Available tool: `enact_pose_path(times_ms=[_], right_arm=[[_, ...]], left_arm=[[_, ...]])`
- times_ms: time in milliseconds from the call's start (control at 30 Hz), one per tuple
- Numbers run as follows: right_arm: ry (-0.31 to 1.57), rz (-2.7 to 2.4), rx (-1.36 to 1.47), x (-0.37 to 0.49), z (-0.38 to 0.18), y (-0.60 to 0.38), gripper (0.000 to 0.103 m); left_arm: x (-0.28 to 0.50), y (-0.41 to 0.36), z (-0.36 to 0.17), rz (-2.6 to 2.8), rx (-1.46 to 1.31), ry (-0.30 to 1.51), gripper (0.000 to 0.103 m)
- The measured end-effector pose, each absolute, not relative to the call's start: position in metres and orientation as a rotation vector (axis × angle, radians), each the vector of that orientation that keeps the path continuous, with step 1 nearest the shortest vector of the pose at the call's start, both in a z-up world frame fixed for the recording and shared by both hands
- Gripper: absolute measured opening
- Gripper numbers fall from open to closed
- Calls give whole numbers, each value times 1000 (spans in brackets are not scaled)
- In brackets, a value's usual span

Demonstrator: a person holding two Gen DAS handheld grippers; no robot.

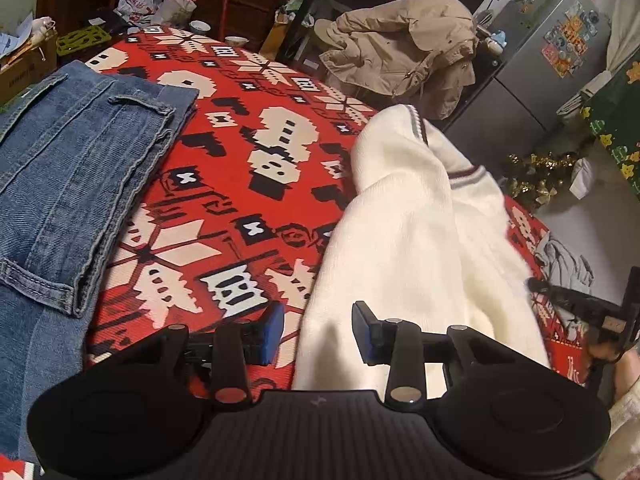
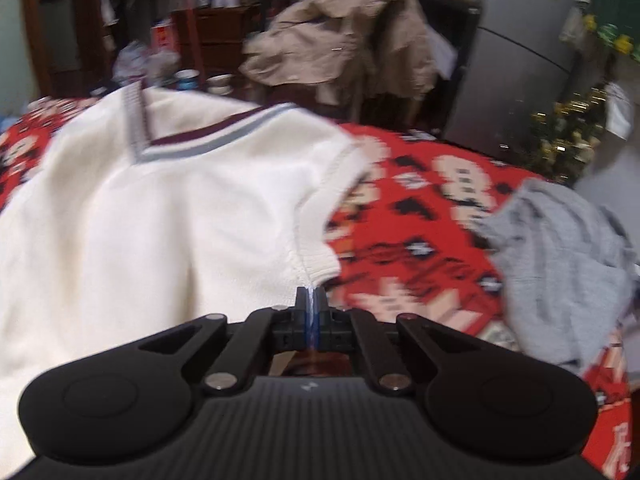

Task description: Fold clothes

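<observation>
A white knitted sweater (image 1: pixel 416 240) with a maroon and grey striped V-neck lies bunched on the red patterned tablecloth (image 1: pixel 240 184). My left gripper (image 1: pixel 318 330) hovers open just above the sweater's near left edge, nothing between its blue pads (image 1: pixel 274 330). In the right wrist view the same sweater (image 2: pixel 168 208) spreads to the left, lifted at its ribbed corner. My right gripper (image 2: pixel 310 308) is shut on that corner at the side seam. The other gripper (image 1: pixel 592 312) shows at the far right of the left wrist view.
Folded blue jeans (image 1: pixel 68 184) lie at the left of the cloth. A grey garment (image 2: pixel 560 256) sits crumpled at the right. Beyond the table's far edge hangs a beige coat (image 1: pixel 404 52); a grey fridge (image 1: pixel 540 64) stands farther right. Clutter and bowls line the back.
</observation>
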State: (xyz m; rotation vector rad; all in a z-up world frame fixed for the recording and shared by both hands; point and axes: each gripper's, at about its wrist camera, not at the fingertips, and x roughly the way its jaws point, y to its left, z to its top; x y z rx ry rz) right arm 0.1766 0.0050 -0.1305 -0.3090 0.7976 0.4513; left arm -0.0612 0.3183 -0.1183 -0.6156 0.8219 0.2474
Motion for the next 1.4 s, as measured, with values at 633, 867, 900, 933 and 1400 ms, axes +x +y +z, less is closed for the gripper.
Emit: enact_pose_path(times_ms=[633,867,900,933,1400], right_arm=[[894,393,-53,172,-130,-75,27],[815,367,-308,150,-134,-52,1],[813,351,-291,155,-131,-56,1],[811,337,-275,161,-129,-59,0],[849,409,-58,120,-122,-95,12]], left_arm=[[-69,309,-123,236,-608,860,37],[-85,308,-114,249,-611,840,37],[-88,308,-112,249,-608,837,37],[-91,308,-110,250,-605,835,37],[-112,296,-105,227,-610,825,37]])
